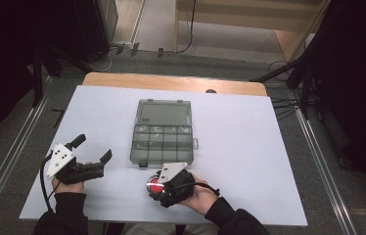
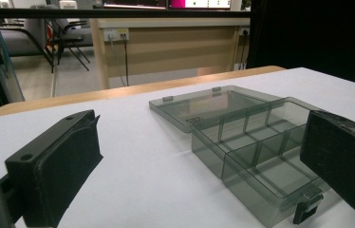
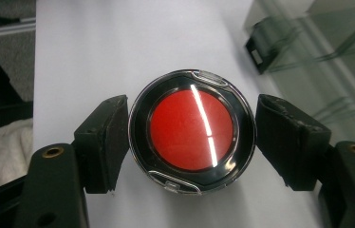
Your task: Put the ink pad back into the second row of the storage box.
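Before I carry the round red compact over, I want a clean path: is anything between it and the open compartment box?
Nothing visible does. The red compact sits between the right hand-held gripper jaws, just short of the open box; bare white table lies between.

No text, brand, number or sign can be read. The clear organizer box (image 1: 164, 132) carries a small dark mark on its open lid (image 2: 196, 120), too small to make out.
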